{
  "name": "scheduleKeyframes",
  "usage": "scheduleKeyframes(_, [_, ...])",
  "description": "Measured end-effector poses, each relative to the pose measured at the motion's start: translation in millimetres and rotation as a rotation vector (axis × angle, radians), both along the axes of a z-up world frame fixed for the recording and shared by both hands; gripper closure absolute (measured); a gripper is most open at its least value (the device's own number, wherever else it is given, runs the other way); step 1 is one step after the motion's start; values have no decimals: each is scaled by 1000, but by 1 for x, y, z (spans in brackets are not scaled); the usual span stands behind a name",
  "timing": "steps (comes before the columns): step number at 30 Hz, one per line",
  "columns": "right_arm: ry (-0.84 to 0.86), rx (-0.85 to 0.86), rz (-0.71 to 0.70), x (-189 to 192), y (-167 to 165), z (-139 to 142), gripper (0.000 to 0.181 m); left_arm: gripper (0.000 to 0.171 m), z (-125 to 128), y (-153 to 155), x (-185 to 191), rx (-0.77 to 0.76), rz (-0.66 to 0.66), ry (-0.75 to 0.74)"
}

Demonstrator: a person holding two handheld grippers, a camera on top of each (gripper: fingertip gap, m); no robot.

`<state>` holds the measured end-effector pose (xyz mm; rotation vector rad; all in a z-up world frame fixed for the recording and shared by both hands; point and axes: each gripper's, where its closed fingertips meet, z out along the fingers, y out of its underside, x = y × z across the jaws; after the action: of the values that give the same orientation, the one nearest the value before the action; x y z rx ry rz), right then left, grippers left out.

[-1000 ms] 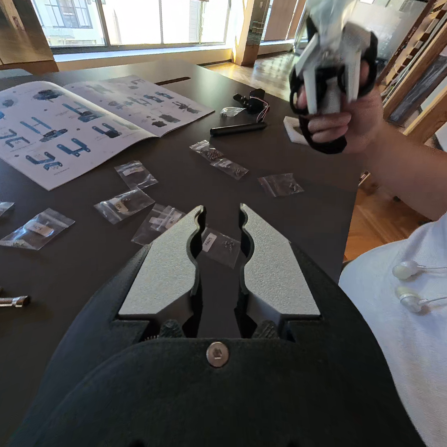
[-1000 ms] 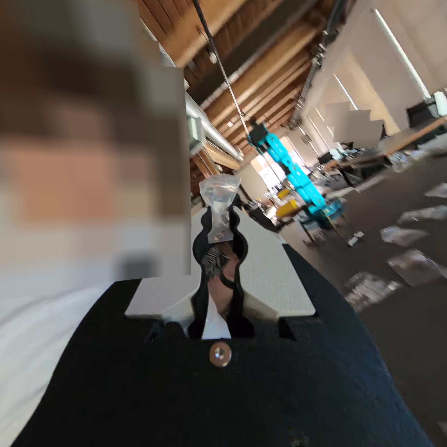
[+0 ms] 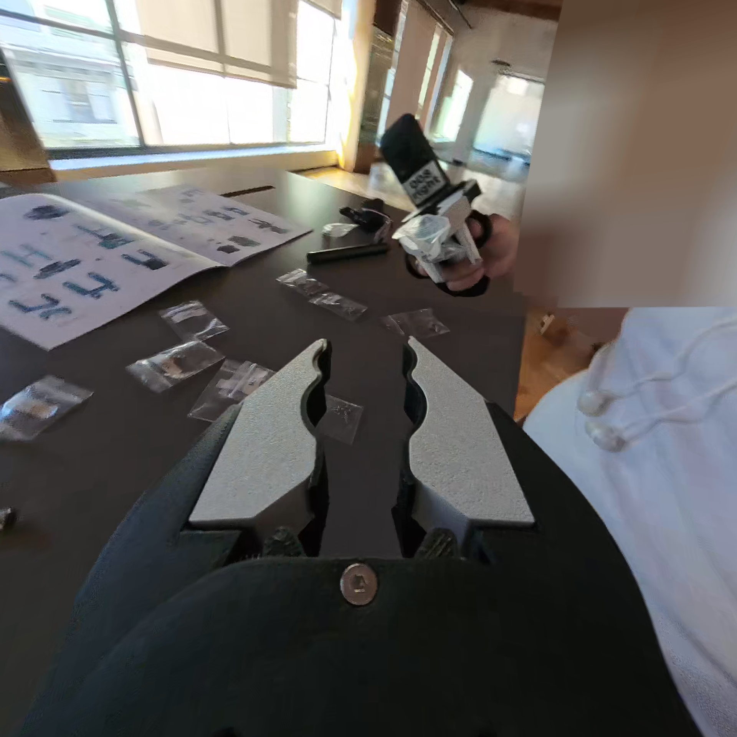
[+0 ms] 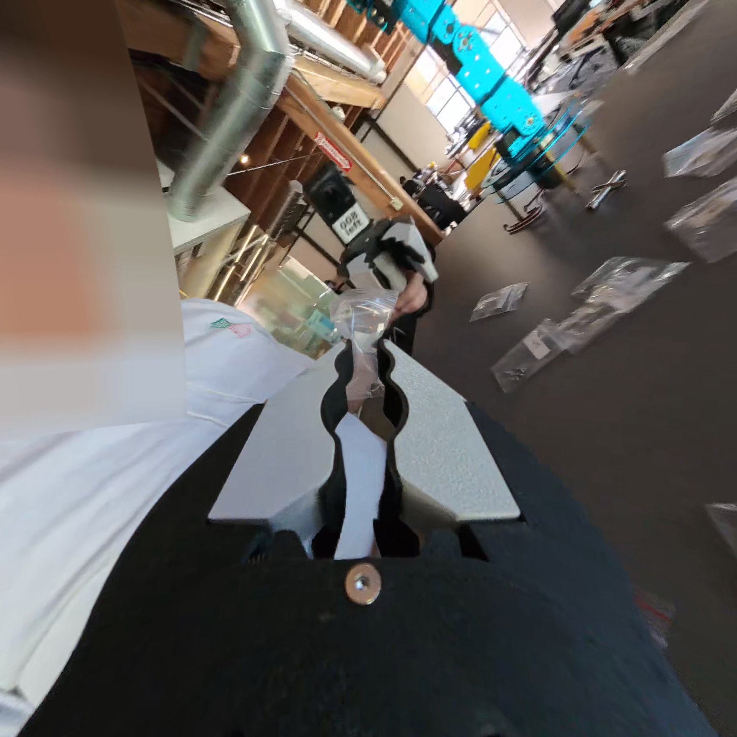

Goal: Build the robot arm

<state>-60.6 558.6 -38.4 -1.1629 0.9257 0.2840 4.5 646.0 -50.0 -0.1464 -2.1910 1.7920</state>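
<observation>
My right gripper (image 4: 365,351) was clamped on a small clear zip bag (image 4: 365,315), pinched near its lower end so the sealed top stuck up past the tips. That kept it off the dark table (image 3: 438,295), out over the right edge, which seemed a fair way to keep the tiny hardware settled at the bottom. What the bits inside were, I couldn't tell. From the left wrist view the same bag (image 3: 424,233) looked crumpled in the tips of that gripper (image 3: 442,243), with my hand (image 3: 492,249) wrapped round the handle.

The left gripper (image 3: 365,347) was spread wide and held nothing. It hung over the table's near edge, closest to a flat bag of small screws (image 3: 343,414) showing between its fingers.

More clear parts bags (image 3: 175,365) lay flat toward the near left, each with some small fastener or label inside. An open instruction booklet (image 3: 131,247) sat toward the far left corner, and a black rod (image 3: 347,253) lay near the far right edge.
</observation>
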Motion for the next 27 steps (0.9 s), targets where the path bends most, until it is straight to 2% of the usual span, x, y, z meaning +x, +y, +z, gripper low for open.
scheduleKeyframes(3, [22, -88, -11, 8, 3, -18, 172, 136, 5, 10, 16, 102, 16, -132])
scheduleKeyframes(5, [45, -72, 40, 5, 12, -20, 172, 135, 22, 20, 14, 47, 6, -185])
scheduleKeyframes(7, [101, -3, 122, 2, 24, -19, 172, 135, 31, 21, -5, 26, -67, -244])
scheduleKeyframes(10, [161, 51, 257, -2, 42, -19, 171, 118, 25, 5, -42, 58, -203, -327])
scheduleKeyframes(12, [156, 116, 323, -5, 49, -9, 171, 115, 20, -7, -60, 50, -272, -339])
scheduleKeyframes(14, [164, 167, 374, -7, 53, -2, 171, 120, 19, -17, -67, 32, -284, -345])
scheduleKeyframes(17, [174, 166, 427, -14, 57, -3, 171, 128, 25, -26, -72, -45, -267, -344])
scheduleKeyframes(20, [214, 172, 471, -20, 60, -7, 171, 138, 18, -30, -83, -59, -301, -337])
scheduleKeyframes(22, [243, 172, 508, -25, 62, -12, 171, 153, 16, -31, -90, -83, -331, -293])
scheduleKeyframes(27, [299, 132, 515, -25, 59, -27, 163, 162, 5, -33, -89, -77, -280, -185])
